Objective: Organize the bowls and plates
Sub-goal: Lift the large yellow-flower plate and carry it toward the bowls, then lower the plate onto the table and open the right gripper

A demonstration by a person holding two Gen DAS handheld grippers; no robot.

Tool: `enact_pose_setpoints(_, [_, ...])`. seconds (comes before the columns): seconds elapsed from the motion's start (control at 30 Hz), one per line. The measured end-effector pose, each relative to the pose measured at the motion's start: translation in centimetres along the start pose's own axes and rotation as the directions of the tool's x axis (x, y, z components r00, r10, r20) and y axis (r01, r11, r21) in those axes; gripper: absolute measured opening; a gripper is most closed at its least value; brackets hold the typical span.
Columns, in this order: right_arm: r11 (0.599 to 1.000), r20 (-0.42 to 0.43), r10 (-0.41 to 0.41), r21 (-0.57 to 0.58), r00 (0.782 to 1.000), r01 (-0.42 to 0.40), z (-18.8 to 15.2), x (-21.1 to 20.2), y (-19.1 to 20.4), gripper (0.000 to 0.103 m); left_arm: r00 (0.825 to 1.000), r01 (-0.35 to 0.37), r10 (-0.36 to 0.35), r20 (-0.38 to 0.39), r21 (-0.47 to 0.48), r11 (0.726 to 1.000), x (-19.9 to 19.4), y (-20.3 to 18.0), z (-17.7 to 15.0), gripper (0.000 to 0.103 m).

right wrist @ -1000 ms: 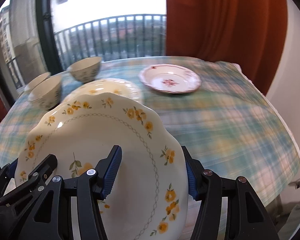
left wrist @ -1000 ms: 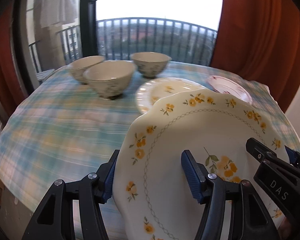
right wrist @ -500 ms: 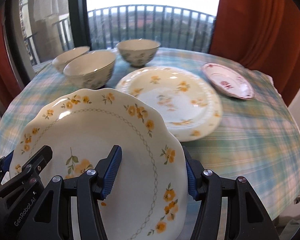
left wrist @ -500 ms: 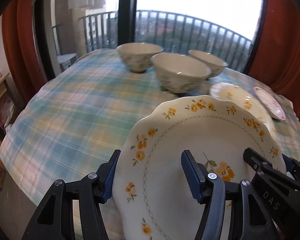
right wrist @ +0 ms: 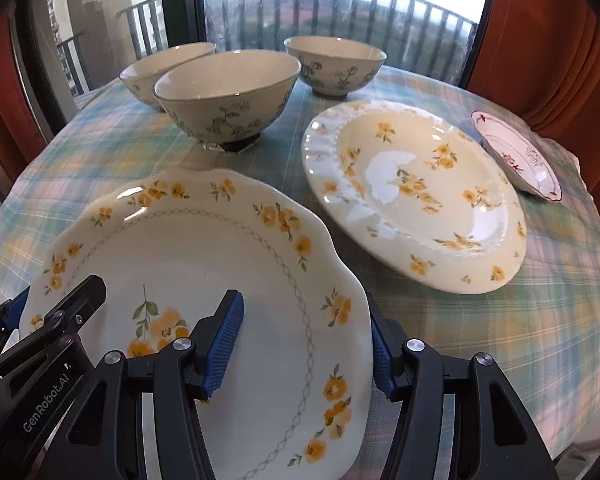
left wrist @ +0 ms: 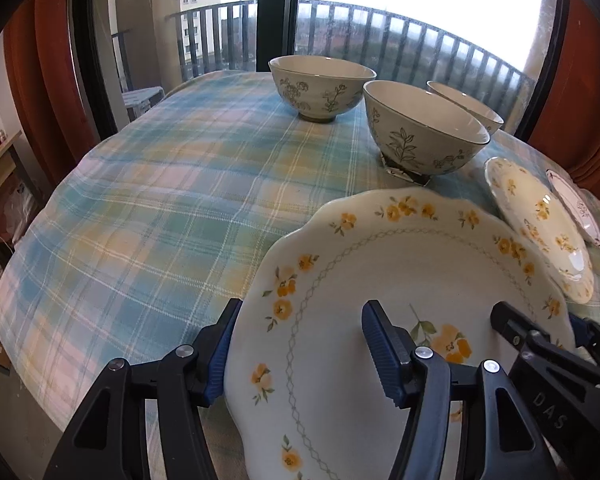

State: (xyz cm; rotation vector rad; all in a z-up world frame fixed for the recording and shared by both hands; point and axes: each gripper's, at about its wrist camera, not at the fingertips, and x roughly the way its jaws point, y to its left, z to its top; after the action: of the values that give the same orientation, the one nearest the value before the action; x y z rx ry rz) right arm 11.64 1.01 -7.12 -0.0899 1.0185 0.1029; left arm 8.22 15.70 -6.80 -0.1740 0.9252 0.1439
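Note:
A white scalloped plate with yellow flowers [left wrist: 400,264] [right wrist: 188,248] hangs tilted over the near side of the plaid-covered table [left wrist: 160,200]. My left gripper [left wrist: 300,320] is shut on its left rim, one finger on top and one beneath. On the opposite rim my right gripper [right wrist: 303,308] is shut the same way. A larger cream plate with yellow flowers [right wrist: 412,192] lies just beyond it. A small pink-patterned plate [right wrist: 516,156] sits at the far right. Three floral bowls [right wrist: 228,92] [right wrist: 164,68] [right wrist: 336,64] stand at the back.
A balcony window with railing [right wrist: 340,4] runs behind the table, with red curtains [right wrist: 548,40] on both sides. The tablecloth drops off at the left edge [left wrist: 32,272], where shelves and clutter show below. Bare cloth spreads left of the held plate.
Both grippers have carried the plate leftward along the table's near side and a little lower. The bowls now look closer. Neither grip has changed.

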Motion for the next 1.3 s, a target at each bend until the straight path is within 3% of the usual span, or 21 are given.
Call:
enact_pose_setpoints(0.23, [0.999, -0.025, 0.027, 0.032, 0.999, -0.027, 0.2, 0.7, -0.5, 0.063, 1.0, -0.02, 0.021, -0.004, 0.05, 0.999, 0.0, -1.0, -0.1, 0.073])
enact_pose_setpoints(0.43, [0.999, 0.006, -0.009, -0.042, 1.0, 0.009, -0.1, -0.3, -0.1, 0.066, 0.998, 0.011, -0.011, -0.058, -0.004, 1.0, -0.1, -0.5, -0.4, 0.081])
enact_pose_setpoints(0.57, [0.999, 0.039, 0.006, -0.032, 0.999, -0.005, -0.5, -1.7, -1.1, 0.073, 1.0, -0.022, 0.022, 0.004, 0.015, 1.0, -1.5, -0.7, -1.0, 0.09])
enact_pose_setpoints(0.8, [0.999, 0.131, 0.04, -0.013, 0.991, -0.039, -1.0, -4.5, -3.1, 0.083, 0.998, -0.021, 0.019, 0.066, 0.029, 0.999, -4.3, -1.6, -1.8, 0.095])
enact_pose_setpoints(1.3, [0.999, 0.264, 0.03, 0.02, 0.964, -0.036, -2.3, -9.3, -9.8, 0.084, 0.984, -0.008, -0.007, 0.176, 0.082, 0.997, -7.9, -8.4, -2.0, 0.096])
